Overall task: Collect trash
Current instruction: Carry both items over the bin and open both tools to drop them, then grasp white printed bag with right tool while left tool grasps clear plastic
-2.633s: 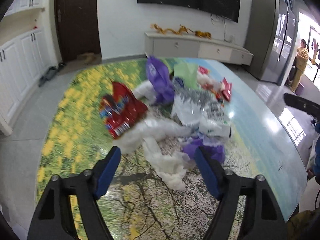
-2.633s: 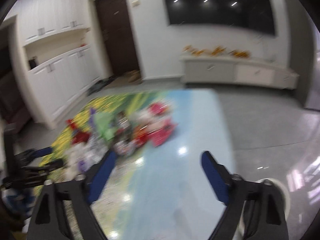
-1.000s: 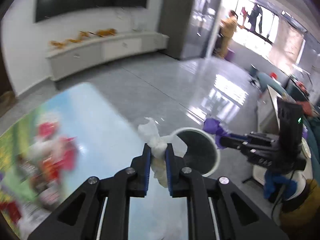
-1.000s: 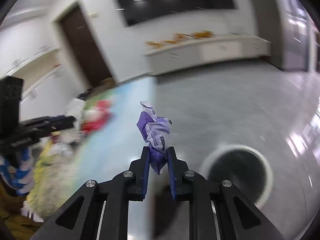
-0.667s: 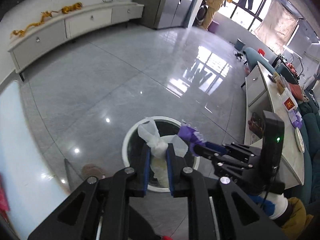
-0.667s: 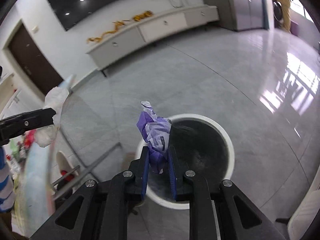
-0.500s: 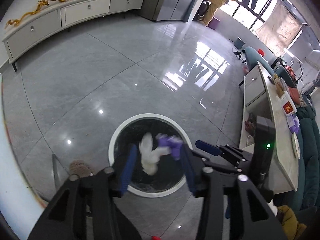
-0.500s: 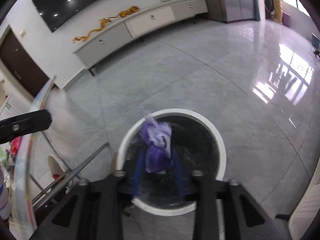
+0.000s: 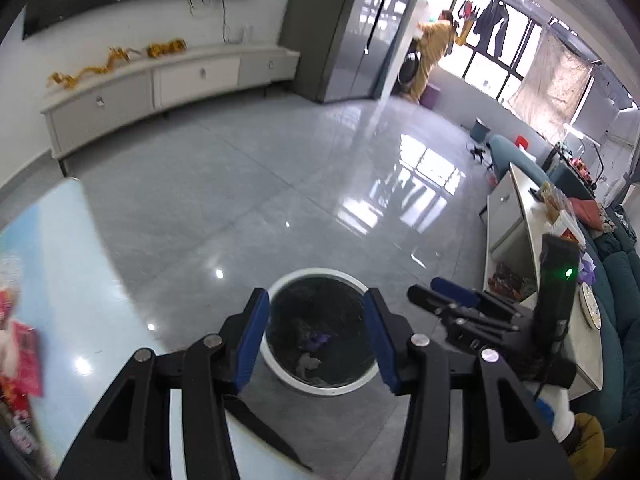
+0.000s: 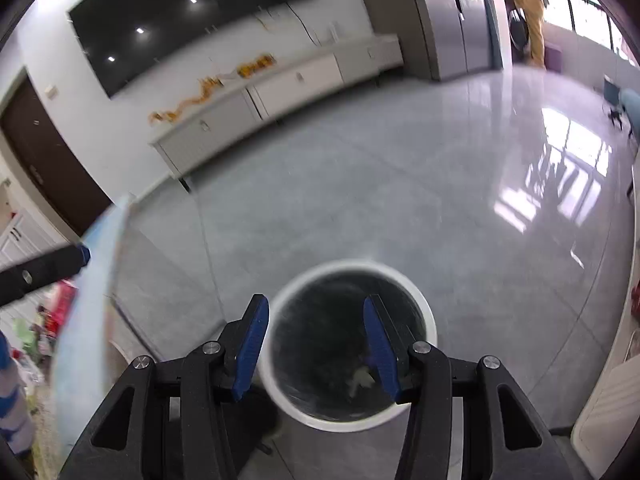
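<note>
Below both grippers, on the floor (image 9: 224, 184), a bin (image 9: 280, 292) with scraps (image 9: 308, 362) lying inside. To the left, a table edge (image 9: 60, 248) bearing wrappers (image 9: 20, 360). Far behind, against the wall, a low cabinet (image 9: 160, 80). Right of the bin, a counter (image 9: 524, 216).

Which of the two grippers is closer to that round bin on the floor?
Neither clearly. The left gripper and right gripper both hang open above the bin, side by side.

The left gripper (image 9: 316, 336) hung with its jaws spread wide above a white-rimmed trash bin (image 9: 280, 374) on the grey floor; purple trash (image 9: 316, 337) and a pale scrap (image 9: 307, 362) lay inside. The right gripper (image 9: 444, 292) reached in beside it.
</note>
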`<action>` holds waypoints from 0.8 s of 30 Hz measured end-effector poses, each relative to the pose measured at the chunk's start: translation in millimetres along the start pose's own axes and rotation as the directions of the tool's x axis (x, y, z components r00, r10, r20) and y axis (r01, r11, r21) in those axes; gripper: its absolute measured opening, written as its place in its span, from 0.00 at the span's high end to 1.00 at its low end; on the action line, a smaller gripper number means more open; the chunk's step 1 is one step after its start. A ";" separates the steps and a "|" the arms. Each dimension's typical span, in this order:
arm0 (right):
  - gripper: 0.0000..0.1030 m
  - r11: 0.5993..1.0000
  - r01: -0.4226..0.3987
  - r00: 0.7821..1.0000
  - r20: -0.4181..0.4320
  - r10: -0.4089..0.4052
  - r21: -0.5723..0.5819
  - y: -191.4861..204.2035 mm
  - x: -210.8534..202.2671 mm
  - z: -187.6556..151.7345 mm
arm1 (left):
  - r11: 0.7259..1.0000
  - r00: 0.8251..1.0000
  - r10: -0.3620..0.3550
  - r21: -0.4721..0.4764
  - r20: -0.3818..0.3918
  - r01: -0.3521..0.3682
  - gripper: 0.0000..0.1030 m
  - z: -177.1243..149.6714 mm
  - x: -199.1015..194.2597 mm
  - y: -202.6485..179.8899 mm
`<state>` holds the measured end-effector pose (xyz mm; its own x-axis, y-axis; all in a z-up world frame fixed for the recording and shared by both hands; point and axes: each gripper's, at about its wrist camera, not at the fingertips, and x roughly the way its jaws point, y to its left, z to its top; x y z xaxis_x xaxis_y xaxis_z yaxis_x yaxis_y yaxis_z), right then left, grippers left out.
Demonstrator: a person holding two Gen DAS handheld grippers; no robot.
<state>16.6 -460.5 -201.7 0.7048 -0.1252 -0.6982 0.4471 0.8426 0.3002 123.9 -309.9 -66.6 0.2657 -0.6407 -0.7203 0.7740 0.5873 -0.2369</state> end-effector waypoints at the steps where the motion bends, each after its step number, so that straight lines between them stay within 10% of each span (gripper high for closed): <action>1: 0.54 1.000 -0.009 1.000 0.020 0.009 -0.010 10.0 -9.9 2.9 | 1.000 1.000 0.009 -0.001 0.024 -0.008 0.55 -4.3 -15.2 4.2; 16: 0.54 0.914 -0.210 0.950 0.148 0.275 -0.347 203.4 -116.6 20.3 | 0.940 0.920 0.309 -0.223 0.240 -0.258 0.55 -126.8 -217.7 158.3; 24: 0.54 0.829 -0.295 0.933 0.041 0.356 -0.475 282.8 -101.6 8.6 | 0.913 0.925 0.336 -0.303 0.180 -0.272 0.55 -220.5 -256.9 265.4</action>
<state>76.1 -213.9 -40.3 0.8397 0.1620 -0.5183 -0.0997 0.9842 0.1460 134.4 119.6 -88.1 0.6093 -0.4844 -0.6278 0.4602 0.8607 -0.2176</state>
